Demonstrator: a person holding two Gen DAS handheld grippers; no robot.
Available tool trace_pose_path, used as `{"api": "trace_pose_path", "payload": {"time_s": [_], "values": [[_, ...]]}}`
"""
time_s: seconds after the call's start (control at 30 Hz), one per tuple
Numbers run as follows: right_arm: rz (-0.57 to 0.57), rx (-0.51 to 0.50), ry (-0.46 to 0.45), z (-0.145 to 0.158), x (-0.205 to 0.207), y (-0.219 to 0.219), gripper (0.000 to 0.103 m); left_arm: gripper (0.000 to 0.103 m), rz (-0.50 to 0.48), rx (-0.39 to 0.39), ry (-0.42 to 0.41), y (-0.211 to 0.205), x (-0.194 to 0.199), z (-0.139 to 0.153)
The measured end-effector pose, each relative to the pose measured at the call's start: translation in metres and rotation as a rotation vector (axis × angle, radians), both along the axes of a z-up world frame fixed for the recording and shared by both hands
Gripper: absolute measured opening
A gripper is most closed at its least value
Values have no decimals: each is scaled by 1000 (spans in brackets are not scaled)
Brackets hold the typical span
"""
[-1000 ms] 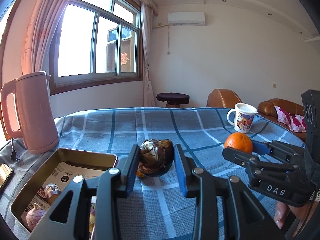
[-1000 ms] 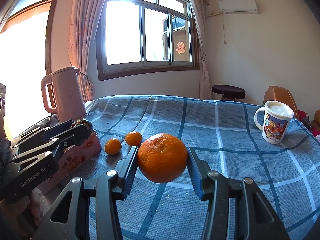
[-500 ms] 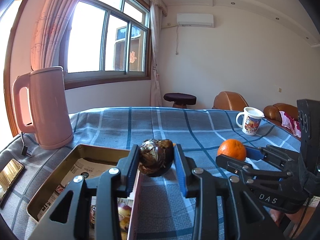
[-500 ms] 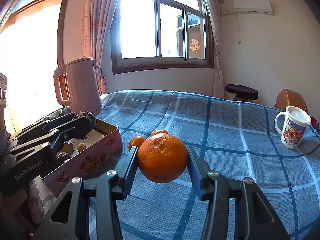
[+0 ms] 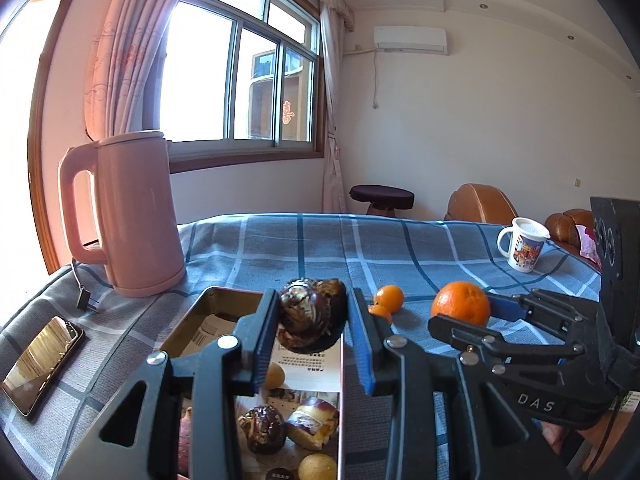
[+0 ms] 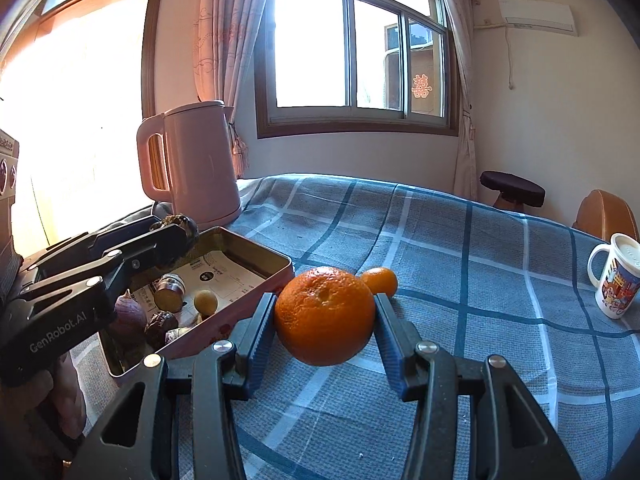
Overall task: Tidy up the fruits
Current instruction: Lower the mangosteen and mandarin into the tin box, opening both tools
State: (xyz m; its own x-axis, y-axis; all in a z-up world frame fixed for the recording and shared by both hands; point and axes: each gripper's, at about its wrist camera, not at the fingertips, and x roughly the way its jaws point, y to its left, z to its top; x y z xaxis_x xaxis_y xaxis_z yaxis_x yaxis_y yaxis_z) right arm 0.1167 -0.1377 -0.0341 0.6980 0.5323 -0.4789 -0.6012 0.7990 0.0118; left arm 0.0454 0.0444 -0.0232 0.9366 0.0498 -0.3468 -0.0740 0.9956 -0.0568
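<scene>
Now orange (image 6: 325,315) clamped in right hand-held gripper (image 6: 325,322) (beside tin (image 6: 256,258)).

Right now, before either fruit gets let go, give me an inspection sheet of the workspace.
Surface: table under a blue checked cloth.
Job's things: tin open, several fruits inside; two small oranges loose on the cloth beside it.
Clutter: pink kettle, phone, mug.
Grippers: left gripper shut on a dark fruit above the tin; right gripper shut on a big orange, off the cloth.
Cables: kettle plug lying on the cloth, unplugged.
Surroundings: window, curtains, stool, brown sofa.
</scene>
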Motion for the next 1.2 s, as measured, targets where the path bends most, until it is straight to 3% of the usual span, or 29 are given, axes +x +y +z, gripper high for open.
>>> {"api": "trace_pose_path", "payload": {"time_s": [0.63, 1.2], "values": [[112, -40, 9, 4, -9, 57, 50, 36, 119, -4, -1, 55, -11, 2], [197, -94, 35, -8, -18, 104, 50, 36, 169, -18, 55, 87, -7, -8]]}}
